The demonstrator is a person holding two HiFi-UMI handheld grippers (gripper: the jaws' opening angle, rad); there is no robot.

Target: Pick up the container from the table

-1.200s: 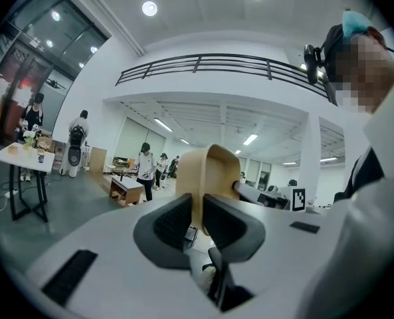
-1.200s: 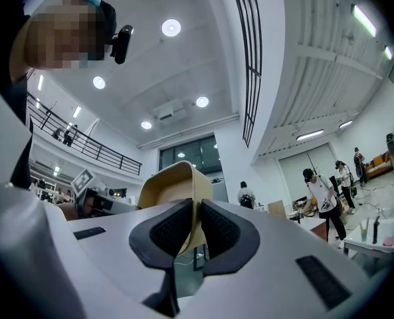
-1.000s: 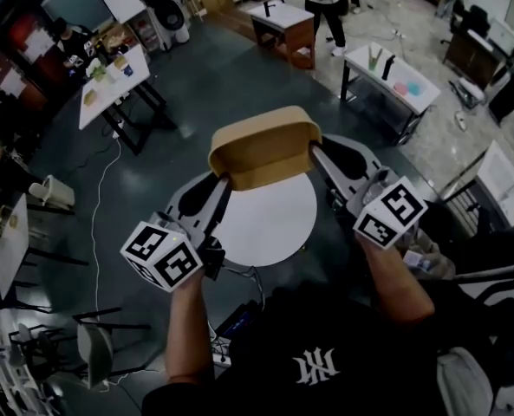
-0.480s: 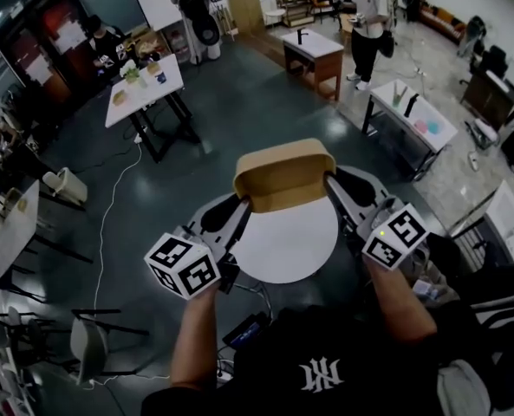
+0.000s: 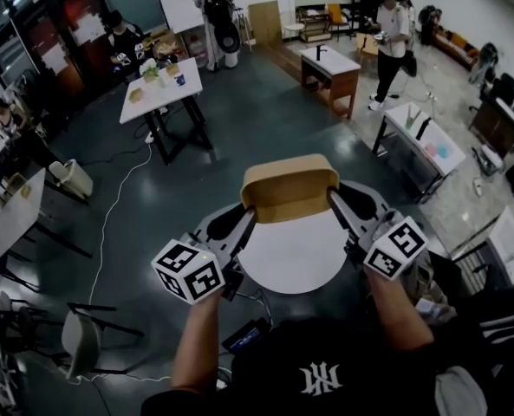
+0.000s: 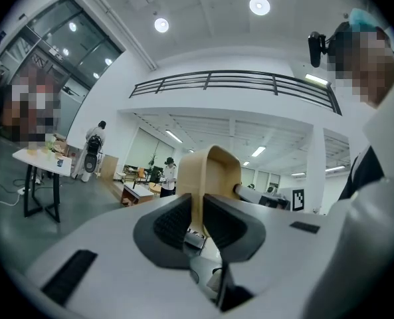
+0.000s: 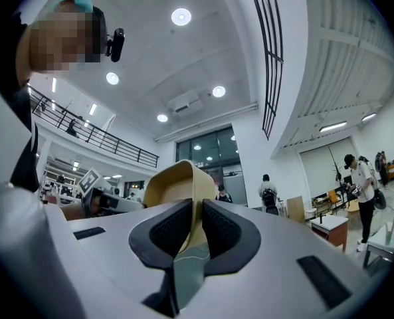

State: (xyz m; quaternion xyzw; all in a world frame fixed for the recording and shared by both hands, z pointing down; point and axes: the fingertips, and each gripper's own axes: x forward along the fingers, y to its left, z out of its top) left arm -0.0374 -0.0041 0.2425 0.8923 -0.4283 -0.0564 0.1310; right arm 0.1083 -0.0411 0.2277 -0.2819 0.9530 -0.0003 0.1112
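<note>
Both clamp tan container (image 5: pixel 289 189): left hand-held gripper (image 5: pixel 250 216), right hand-held gripper (image 5: pixel 332 197); white shirt monogram (image 5: pixel 315 377).

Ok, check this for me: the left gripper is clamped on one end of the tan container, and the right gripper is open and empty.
Wrong on the right gripper: it is not open and empty. The right gripper view shows its jaws shut on the wall of the tan container. The left gripper is clamped on the other end, as you said.
</note>
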